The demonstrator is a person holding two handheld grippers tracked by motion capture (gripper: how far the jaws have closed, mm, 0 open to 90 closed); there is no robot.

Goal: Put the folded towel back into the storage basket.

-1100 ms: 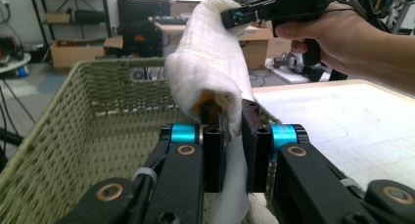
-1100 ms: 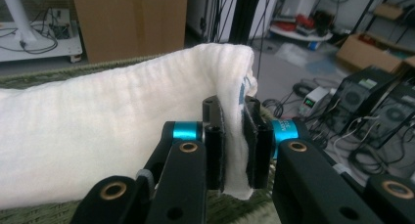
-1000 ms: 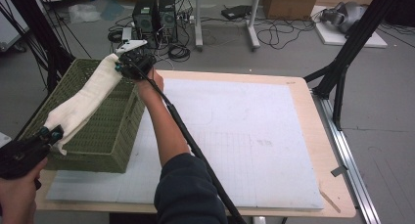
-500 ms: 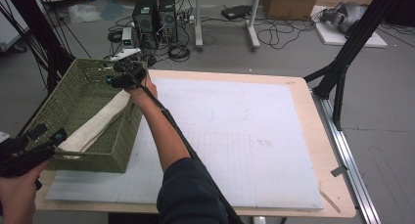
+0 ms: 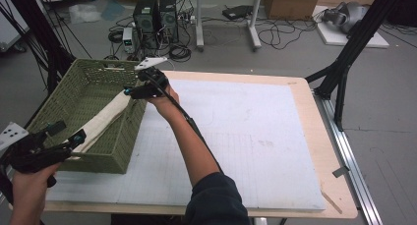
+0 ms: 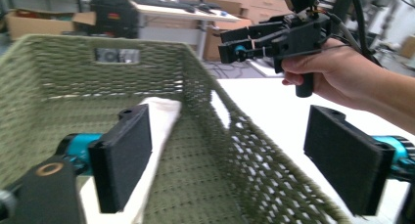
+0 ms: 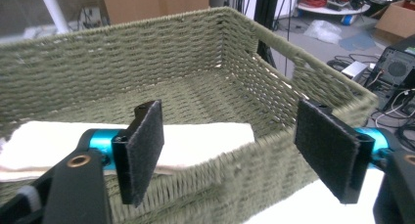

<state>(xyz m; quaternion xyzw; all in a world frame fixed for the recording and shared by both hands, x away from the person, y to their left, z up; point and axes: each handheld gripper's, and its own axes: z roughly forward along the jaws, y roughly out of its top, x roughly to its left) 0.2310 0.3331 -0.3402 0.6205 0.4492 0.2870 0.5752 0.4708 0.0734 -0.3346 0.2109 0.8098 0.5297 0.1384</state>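
A green woven basket [image 5: 74, 87] stands at the table's left. A long cream cloth [image 5: 105, 118] lies inside it along its right wall, one end draped at the near corner. My left gripper [image 5: 68, 131] hovers at that near corner. Its jaws have just been opening and stand wide apart [image 6: 235, 160], with the basket wall [image 6: 220, 150] between them and the cloth [image 6: 156, 121] beside the left pad, untouched. My right gripper [image 5: 129, 91] sits over the right rim; its jaws [image 7: 235, 150] have also just been opening and stand apart above the cloth's end [image 7: 195, 136].
A white foam mat [image 5: 246, 136] covers the wooden table [image 5: 339, 205] to the right of the basket. Computer towers [image 5: 155, 14] and cables lie on the floor beyond. A black frame leg [image 5: 344, 72] stands at the table's right edge.
The cloth, held stretched above the basket between both shut grippers, has dropped into the basket. Both grippers have opened and let it go. The right hand has come down towards the rim.
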